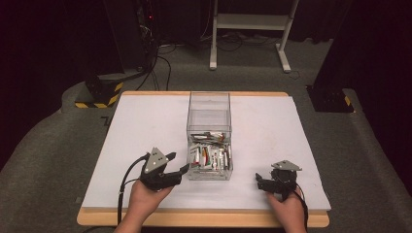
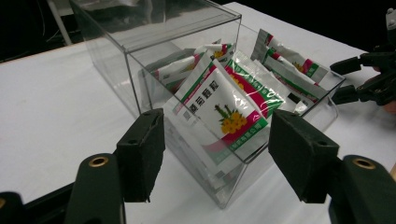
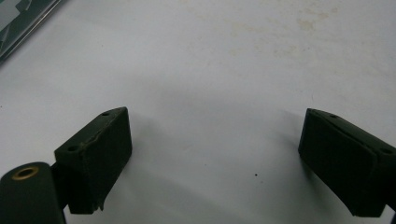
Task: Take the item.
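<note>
A clear plastic box (image 1: 209,114) stands in the middle of the white table (image 1: 145,126), open at the top. Several white sachets (image 1: 210,155) with green and pink bands and a yellow flower print (image 2: 224,112) lie piled in its near half. My left gripper (image 1: 178,162) is open just left of the box's near corner; in the left gripper view its jaws (image 2: 217,140) frame that corner (image 2: 229,186) without touching it. My right gripper (image 1: 259,181) rests open on the table to the right of the box, with bare white surface between its jaws (image 3: 215,126). It also shows, open, past the box (image 2: 355,79).
The table's wooden front edge (image 1: 204,218) runs under both hands. On the floor behind stand a white desk frame (image 1: 250,22), a yellow-and-black striped base (image 1: 99,94) at the left and a black base (image 1: 330,99) at the right. A box edge (image 3: 23,18) sits at upper left.
</note>
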### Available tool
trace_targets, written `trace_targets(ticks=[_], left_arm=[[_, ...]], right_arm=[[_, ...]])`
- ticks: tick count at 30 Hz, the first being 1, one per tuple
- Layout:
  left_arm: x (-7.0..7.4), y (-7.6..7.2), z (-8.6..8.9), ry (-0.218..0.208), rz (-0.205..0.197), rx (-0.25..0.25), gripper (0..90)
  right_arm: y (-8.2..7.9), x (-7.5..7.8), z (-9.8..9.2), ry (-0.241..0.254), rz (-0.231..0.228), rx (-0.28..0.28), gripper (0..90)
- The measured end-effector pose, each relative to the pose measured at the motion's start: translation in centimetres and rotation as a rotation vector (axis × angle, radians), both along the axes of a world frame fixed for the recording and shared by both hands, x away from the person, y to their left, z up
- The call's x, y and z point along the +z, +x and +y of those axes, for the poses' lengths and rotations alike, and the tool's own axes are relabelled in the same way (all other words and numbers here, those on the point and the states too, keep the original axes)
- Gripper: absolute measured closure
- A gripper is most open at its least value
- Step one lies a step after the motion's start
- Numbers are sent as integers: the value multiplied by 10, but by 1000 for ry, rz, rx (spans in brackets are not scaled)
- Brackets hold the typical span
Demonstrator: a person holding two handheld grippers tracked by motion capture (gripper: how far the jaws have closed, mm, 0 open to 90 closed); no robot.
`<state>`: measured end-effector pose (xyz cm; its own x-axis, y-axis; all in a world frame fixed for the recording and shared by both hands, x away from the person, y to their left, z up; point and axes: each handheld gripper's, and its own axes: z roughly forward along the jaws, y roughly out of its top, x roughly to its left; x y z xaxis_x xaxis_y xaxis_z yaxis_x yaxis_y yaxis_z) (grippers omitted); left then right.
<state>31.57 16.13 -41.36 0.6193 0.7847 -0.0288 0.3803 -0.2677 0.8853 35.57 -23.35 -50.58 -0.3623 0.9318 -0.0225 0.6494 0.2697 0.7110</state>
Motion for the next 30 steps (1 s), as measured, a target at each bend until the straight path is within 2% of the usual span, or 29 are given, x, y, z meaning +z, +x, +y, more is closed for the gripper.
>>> trace_targets(ticks=[9, 22, 30], left_arm=[[8, 5, -11, 4, -11, -11, 375], [8, 15, -32, 27, 2, -26, 404], [6, 23, -42, 39, 3, -11, 425]], right_arm=[[0, 0, 0, 1, 1, 0, 96], [0, 0, 0, 1, 0, 0, 97], [0, 0, 0, 1, 0, -1, 97]])
